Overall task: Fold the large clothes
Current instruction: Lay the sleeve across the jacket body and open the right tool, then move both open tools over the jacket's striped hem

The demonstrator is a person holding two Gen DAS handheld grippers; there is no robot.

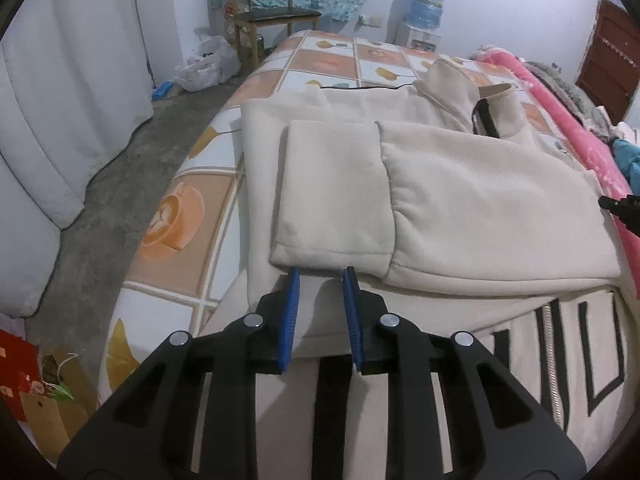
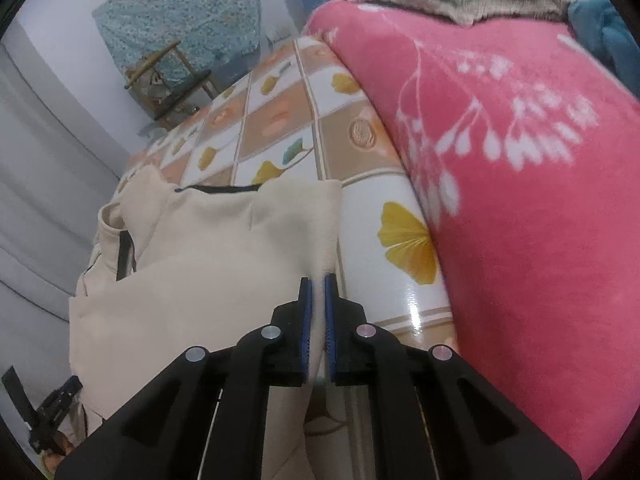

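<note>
Right gripper point(image 2: 316, 280) jaws being pressed narrow onto ribbed edge of cream sweatshirt point(image 2: 192, 256). Left gripper point(image 1: 322, 272) jaws being held apart, gripping nothing, tips just below folded sleeve point(image 1: 332, 192). Sweatshirt being spread on bed point(image 1: 188, 216), long axis running left to right ahead of left jaws. Left gripper judged nearer sleeve. Near hem being cut off; lettering unreadable.

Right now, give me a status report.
Left tongs open at the folded sleeve. Right tongs shut on the jacket edge. Pink blanket close alongside.
</note>
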